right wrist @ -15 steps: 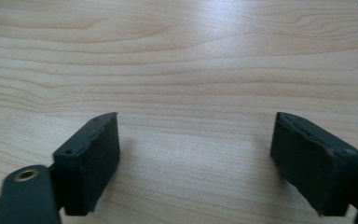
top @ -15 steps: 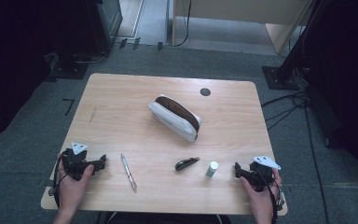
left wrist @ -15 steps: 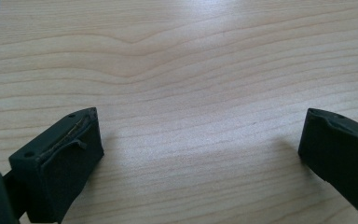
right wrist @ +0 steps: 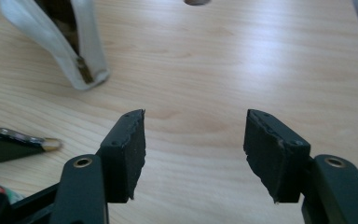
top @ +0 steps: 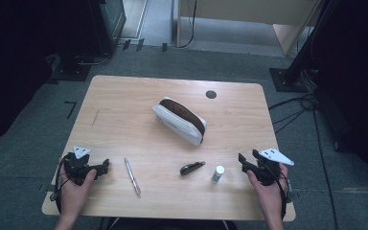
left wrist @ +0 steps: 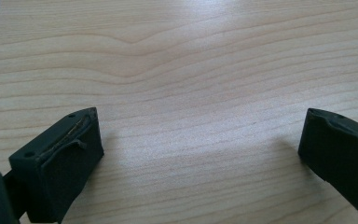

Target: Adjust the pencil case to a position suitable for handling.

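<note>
A white pencil case (top: 178, 125) with a brown inside lies open at the middle of the wooden table (top: 124, 105). Its zipped end (right wrist: 89, 51) shows in the right gripper view. In front of it lie a pen (top: 132, 177), a small dark folded tool (top: 191, 167) and a little white tube (top: 217, 173). My left gripper (top: 105, 166) rests open near the front left edge, its jaws wide apart over bare wood (left wrist: 200, 140). My right gripper (top: 245, 159) is open at the front right, just right of the tube, with nothing between its jaws (right wrist: 195, 140).
A dark round grommet (top: 211, 94) sits in the table's far right part. The dark tool's tip (right wrist: 14, 140) lies left of my right jaws. Cables and stand bases lie on the grey floor around the table.
The right gripper has shifted slightly forward. The left gripper and the objects on the table have stayed put.
</note>
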{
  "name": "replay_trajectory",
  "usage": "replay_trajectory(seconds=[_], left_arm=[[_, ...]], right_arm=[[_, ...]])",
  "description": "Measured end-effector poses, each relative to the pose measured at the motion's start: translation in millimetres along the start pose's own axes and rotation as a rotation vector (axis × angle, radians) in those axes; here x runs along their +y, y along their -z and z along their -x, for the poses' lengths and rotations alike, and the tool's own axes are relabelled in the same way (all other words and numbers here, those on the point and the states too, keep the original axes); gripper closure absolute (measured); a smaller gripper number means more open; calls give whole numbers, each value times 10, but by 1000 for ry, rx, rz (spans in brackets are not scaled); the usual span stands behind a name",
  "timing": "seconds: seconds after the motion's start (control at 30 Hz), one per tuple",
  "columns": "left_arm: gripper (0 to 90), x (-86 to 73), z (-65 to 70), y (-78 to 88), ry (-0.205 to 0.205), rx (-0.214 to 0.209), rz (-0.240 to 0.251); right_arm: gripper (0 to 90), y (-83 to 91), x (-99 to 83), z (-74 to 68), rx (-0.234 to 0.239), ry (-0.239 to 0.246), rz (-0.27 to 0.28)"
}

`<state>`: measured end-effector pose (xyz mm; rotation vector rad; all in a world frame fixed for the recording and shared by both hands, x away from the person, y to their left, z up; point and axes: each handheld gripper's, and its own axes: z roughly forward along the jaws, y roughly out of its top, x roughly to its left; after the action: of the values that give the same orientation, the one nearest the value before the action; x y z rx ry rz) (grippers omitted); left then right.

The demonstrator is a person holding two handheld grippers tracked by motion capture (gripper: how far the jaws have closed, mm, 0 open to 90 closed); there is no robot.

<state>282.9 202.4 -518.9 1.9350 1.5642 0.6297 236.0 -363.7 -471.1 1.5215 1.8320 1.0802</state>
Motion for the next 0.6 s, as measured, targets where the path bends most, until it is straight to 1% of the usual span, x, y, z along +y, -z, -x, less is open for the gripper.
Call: replay_trajectory(seconds=[0.03,0.07,0.17,0.23,0.33,0.4,0.47,0.5,0.53,0.6], left_arm=[[0,0,0,0,0,0,0],[0,0,0,0,0,-1,0],[0,0,0,0,-1,-1,1],[0,0,1,0,-2,-2,0],[0,0,0,1,-7,-3,-1],[0,0,1,0,-8,-5,-1],[0,0,2,0,-9,-6,0],[0,0,2,0,-9,-6,0],[0,0,3,0,-10,-7,-1],[0,0,3,0,-10,-7,-1]], right_arm=[[393,-13,48,-15,13,20,-2],[396,-25,96,-44,26,28,-2],[399,-70,241,-129,51,70,3],[402,-101,341,-190,74,82,6],[412,-152,484,-277,103,115,16],[444,-195,580,-323,131,138,17],[461,-233,646,-334,161,141,14],[461,-233,646,-334,161,141,14],[467,-289,713,-348,188,146,8],[473,-320,742,-358,194,150,4]])
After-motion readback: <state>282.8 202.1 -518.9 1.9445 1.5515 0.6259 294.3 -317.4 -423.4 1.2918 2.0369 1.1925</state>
